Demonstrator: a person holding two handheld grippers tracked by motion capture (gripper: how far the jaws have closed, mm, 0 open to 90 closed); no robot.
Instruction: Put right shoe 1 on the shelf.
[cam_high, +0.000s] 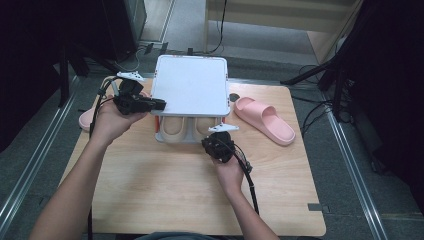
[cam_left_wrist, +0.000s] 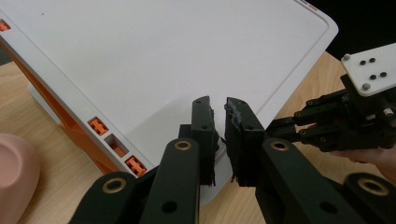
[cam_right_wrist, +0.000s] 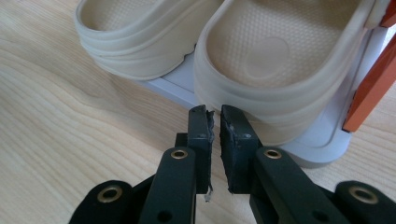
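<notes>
Pale wooden tabletop (cam_high: 165, 190) carries the work we have in hand: a pair of beige foam slippers (cam_right_wrist: 261, 60) resting side by side on the lower level of a white plastic two-tier rack with orange struts (cam_high: 190, 85), heels facing us. From their look we judge them light, soft and springy, with a slightly grippy ribbed rim; the thick heel wall should squash under pressure, so we would pinch that rim at the back, where the pads can bite without slipping.

Our right gripper (cam_right_wrist: 215, 116) sits just in front of the nearer slipper's heel, jaws nearly together with only a thin gap and nothing held between them. Our left gripper (cam_left_wrist: 218, 109) hovers over the near-left corner of the rack's flat top shelf, jaws likewise almost shut with a slim gap; we cannot tell whether the tips touch the shelf.

Farther out, a pink foam slipper (cam_high: 265, 120) lies on the table to the rack's right, and another pink slipper (cam_high: 87, 120) peeks out behind our left hand.
</notes>
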